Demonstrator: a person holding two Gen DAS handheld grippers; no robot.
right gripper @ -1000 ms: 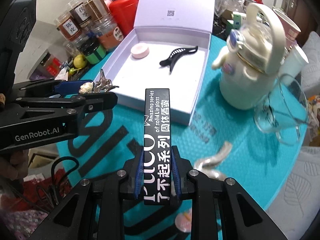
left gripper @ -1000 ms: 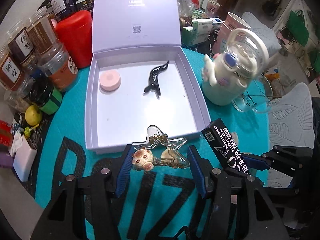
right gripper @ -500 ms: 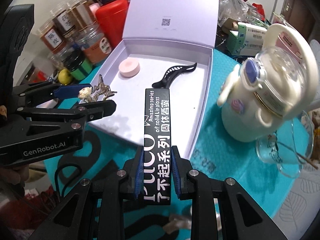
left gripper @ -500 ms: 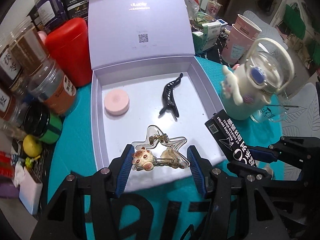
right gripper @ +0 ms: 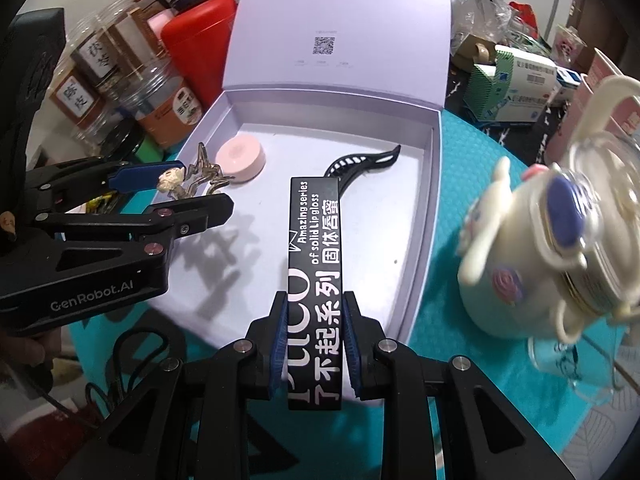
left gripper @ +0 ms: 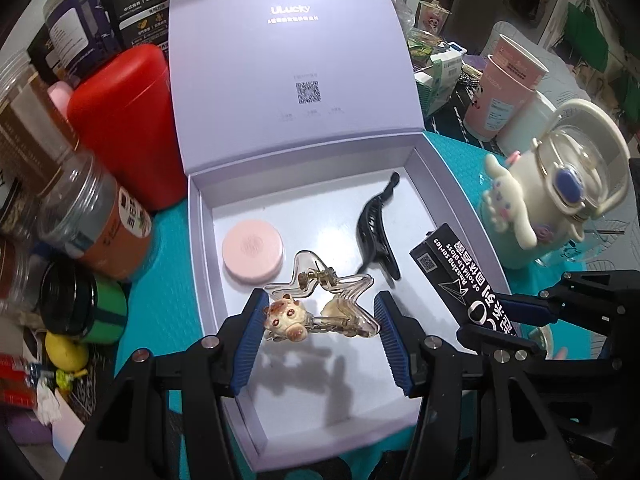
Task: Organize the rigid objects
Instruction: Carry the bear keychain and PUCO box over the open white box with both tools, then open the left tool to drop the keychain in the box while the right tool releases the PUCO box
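Placing step, both hands loaded over the open lavender box (left gripper: 208, 240). Left gripper (left gripper: 318, 320) is clamped on a clear star-shaped hair clip (left gripper: 332, 300) with a small cow charm, pads pressing its two side points; clip hangs above the box floor, its shadow below, so not down yet. Right gripper (right gripper: 314, 344) is closed narrow on a black lip-gloss carton (right gripper: 316, 264), gripped near its lower end, long side pointing ahead over the near right part of the box floor. Judgement: both items are ready to drop; next move is lower each to the floor and spread the jaws, probably one at a time since the two tools sit close side by side. Already in the box: pink round compact (left gripper: 253, 251) at left, just beyond the star clip, and a black claw clip (left gripper: 376, 232) at centre-right, right ahead of the carton tip. Free floor is mostly the near half, so set down short of those two or the carton lands on the claw clip. Box walls are low; upright lid (left gripper: 288, 60) at back is no obstacle. Beside the box on the teal mat (right gripper: 468, 168): white character kettle (left gripper: 560, 200) near the right wall, close to the right tool's swing. On the left, red canister (left gripper: 124, 120) and labelled jars (left gripper: 100, 224). Farther back, pink paper cups (left gripper: 508, 84) and clutter.
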